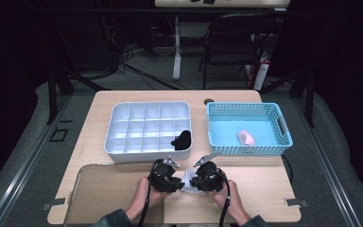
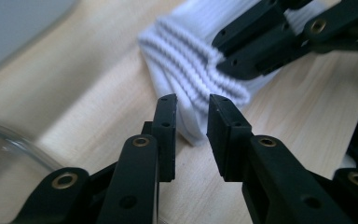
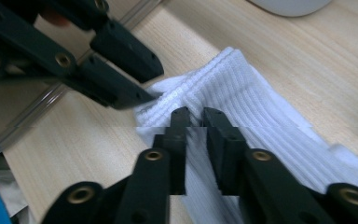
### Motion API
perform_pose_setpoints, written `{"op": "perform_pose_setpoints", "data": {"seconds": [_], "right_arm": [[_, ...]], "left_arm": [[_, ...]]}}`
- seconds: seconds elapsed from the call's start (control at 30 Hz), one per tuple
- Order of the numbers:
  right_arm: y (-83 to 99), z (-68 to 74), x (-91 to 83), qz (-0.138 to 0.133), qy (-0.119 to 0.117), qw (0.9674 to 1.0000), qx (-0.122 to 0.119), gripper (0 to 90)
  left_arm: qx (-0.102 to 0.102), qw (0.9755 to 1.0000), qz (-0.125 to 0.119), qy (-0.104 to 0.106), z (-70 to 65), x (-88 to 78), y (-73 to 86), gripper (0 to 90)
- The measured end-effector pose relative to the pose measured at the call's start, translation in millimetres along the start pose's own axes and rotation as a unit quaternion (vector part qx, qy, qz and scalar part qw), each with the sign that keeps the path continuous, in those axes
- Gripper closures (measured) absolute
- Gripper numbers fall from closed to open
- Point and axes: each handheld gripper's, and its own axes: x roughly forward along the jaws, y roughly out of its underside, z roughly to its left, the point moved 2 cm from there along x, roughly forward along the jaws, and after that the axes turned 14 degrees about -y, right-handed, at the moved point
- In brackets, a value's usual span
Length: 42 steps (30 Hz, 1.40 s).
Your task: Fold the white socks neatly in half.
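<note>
A white ribbed sock (image 1: 188,182) lies on the wooden table near its front edge, bunched between my two grippers. In the left gripper view, the left gripper (image 2: 192,116) has its jaws close together with a corner of the sock's cuff (image 2: 191,95) pinched between them. My right gripper (image 3: 196,116) has its jaws nearly together on a fold of the same cuff (image 3: 242,93). The two grippers face each other, left gripper (image 1: 179,181) and right gripper (image 1: 195,182), with the tips only a short way apart.
A white compartment tray (image 1: 149,103) stands behind the grippers with a black bundle (image 1: 182,139) in its near right cell. A blue basket (image 1: 246,105) at the right holds a pink item (image 1: 246,137). A clear sheet (image 1: 99,189) covers the table's front left.
</note>
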Motion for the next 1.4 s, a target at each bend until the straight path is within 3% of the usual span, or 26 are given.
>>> {"op": "perform_pose_setpoints", "data": {"seconds": [0.17,0.3,0.5,0.67,0.7,0.83,1.0,1.2,1.4], "right_arm": [[-0.1,1.5,-15.2,-0.017,-0.001,0.9999,0.003,67.0],[10.6,0.8,-40.4,-0.046,0.019,0.9987,0.015,61.5],[37.5,-17.0,-62.6,-0.059,0.066,0.9929,0.08,56.9],[50.0,-29.1,-62.4,-0.067,0.054,0.988,0.128,55.6],[51.9,-30.4,-61.0,-0.066,0.051,0.9874,0.134,55.5],[54.7,-34.8,-49.6,-0.035,0.033,0.9876,0.149,57.4],[54.9,-33.1,-40.9,-0.003,0.045,0.9882,0.146,64.2],[55.0,-36.1,-40.2,-0.009,0.029,0.9886,0.147,73.1],[55.1,-41.3,-41.5,-0.022,0.002,0.9864,0.163,83.3]], "left_arm": [[-0.02,0.9996,-0.021,-0.001,5.6,-4.5,-6.5,66.5],[-0.023,0.9994,-0.025,-0.004,2.1,-2.0,-8.8,59.9],[-0.03,0.9995,-0.011,-0.007,-3.9,5.4,-9.5,47.5],[-0.045,0.999,0.007,-0.001,-4.5,11.9,-6.8,43.3],[-0.036,0.9993,0.012,-0.003,-4.6,12.0,-6.2,43.7],[-0.038,0.999,0.023,-0.001,-5.2,15.8,-4.0,48.4],[-0.036,0.999,0.028,0.004,-6.3,18.9,-1.7,54.5],[-0.041,0.9985,0.034,0.016,-4.2,20.9,0.8,62.7],[-0.038,0.9986,0.032,0.017,-4.9,22.4,2.3,68.3]]}}
